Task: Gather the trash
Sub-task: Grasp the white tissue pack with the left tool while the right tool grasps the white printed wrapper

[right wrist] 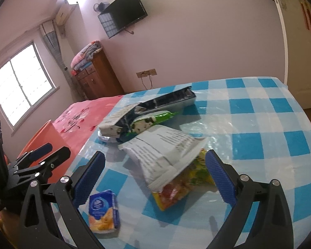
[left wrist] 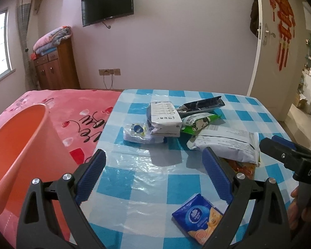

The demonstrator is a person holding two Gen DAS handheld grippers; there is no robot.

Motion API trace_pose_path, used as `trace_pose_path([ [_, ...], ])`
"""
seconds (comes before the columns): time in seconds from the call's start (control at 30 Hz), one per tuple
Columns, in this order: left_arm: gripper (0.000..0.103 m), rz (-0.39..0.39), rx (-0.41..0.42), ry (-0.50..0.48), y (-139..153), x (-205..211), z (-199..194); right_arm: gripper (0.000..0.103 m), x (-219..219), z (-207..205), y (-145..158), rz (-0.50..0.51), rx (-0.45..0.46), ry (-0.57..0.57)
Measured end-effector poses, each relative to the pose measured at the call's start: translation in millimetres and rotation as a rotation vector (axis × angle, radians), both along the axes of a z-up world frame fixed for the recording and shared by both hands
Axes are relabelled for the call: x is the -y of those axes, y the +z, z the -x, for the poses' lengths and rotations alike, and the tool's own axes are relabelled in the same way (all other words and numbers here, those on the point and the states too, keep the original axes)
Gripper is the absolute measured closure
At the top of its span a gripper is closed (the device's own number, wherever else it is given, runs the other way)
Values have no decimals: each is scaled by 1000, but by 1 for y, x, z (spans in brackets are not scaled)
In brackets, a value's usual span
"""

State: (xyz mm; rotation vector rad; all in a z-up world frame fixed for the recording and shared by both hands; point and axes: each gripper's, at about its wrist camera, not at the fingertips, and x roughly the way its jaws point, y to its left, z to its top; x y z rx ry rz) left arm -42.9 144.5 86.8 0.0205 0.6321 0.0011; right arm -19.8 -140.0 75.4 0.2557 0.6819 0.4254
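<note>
Bed (left wrist: pixel 51 108): covered with a pink heart-printed blanket, lay beside the tabletop's left edge.
Tabletop (left wrist: pixel 248 112): spread with a blue-and-white checked cloth under clear plastic film, carried all the trash.
Bin (left wrist: pixel 20 145): orange plastic, open-topped, stood at the left against the bed, just beside the left gripper.
White printed mailer bag (right wrist: pixel 155 155): lay crumpled near the right side, resting on the yellow-and-red snack wrapper (right wrist: pixel 172 193), partly between the right gripper's fingers without visible contact.
White paper carton (left wrist: pixel 165 116): lay flat mid-table, touching the dark foil packet (left wrist: pixel 203 104) and the green snack wrapper (left wrist: pixel 199 122).
Small white pouch with blue and yellow print (left wrist: pixel 136 132): lay just left of the carton, touching it.
Blue-and-orange tissue pack (left wrist: pixel 197 215): lay nearest, alone, near the right finger of the left gripper.
Left gripper (left wrist: pixel 154 176): blue pads spread wide apart, nothing between them but bare cloth.
Right gripper (right wrist: pixel 155 180): blue pads wide apart, poised low at the mailer bag.
</note>
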Motion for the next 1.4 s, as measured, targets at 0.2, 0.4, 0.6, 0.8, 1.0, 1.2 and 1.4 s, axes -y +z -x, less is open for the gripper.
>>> trace_pose_path([
  [0.2, 9, 15, -20, -18, 2, 3, -30, 7, 12, -11, -12, -13, -49, -7],
  [0.4, 9, 27, -48, -35, 4, 6, -71, 7, 17, -20, -20, -38, -91, 6],
  [0.6, 9, 10, -151, -65, -8, 13, -122, 7, 18, -34, -14, -11, -82, 56],
  [0.8, 9, -14, -231, -70, -24, 17, -151, 7, 1, -58, -2, 98, -73, 184],
  [1.0, 22, -7, -277, -58, -31, 13, -165, 7, -28, -72, -3, 210, -79, 321],
  [1.2, 32, 7, -305, -50, -37, 7, -171, 7, -51, -79, -15, 309, -92, 402],
  [1.4, 39, 11, -317, -40, -39, 5, -173, 7, -59, -88, -24, 365, -127, 419],
])
